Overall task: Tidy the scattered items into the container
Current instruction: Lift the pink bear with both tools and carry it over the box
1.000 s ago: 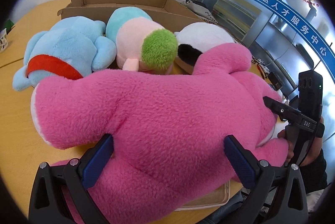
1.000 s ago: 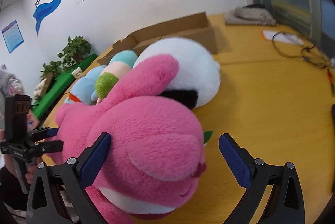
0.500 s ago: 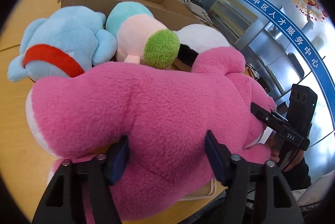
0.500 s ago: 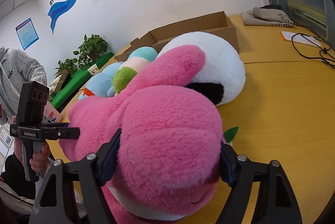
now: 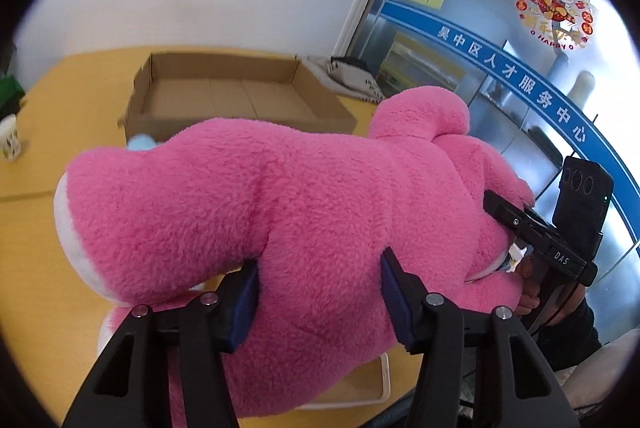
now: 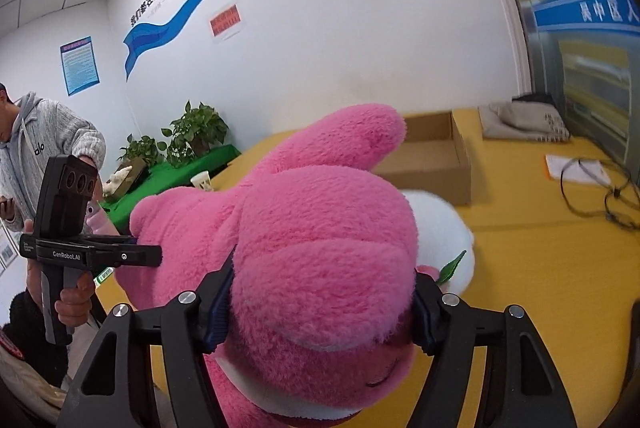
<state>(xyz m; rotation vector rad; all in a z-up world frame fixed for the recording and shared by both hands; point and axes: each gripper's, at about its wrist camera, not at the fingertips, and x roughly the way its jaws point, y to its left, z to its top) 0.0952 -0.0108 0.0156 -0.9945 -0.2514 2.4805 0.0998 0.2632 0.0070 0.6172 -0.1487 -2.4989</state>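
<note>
Two hand-held grippers are clamping one pink plush bear (image 5: 304, 211), which is lying lengthwise above the yellow surface (image 6: 540, 268) in front of the cardboard box (image 5: 236, 99), head toward the right. The left hand-held gripper (image 5: 320, 288) is pinching its body; the right hand-held gripper (image 6: 320, 304) is squeezing its head. Only the right view is showing a white plush (image 6: 444, 228) behind the bear; only the left a blue scrap (image 5: 140, 143).
</note>
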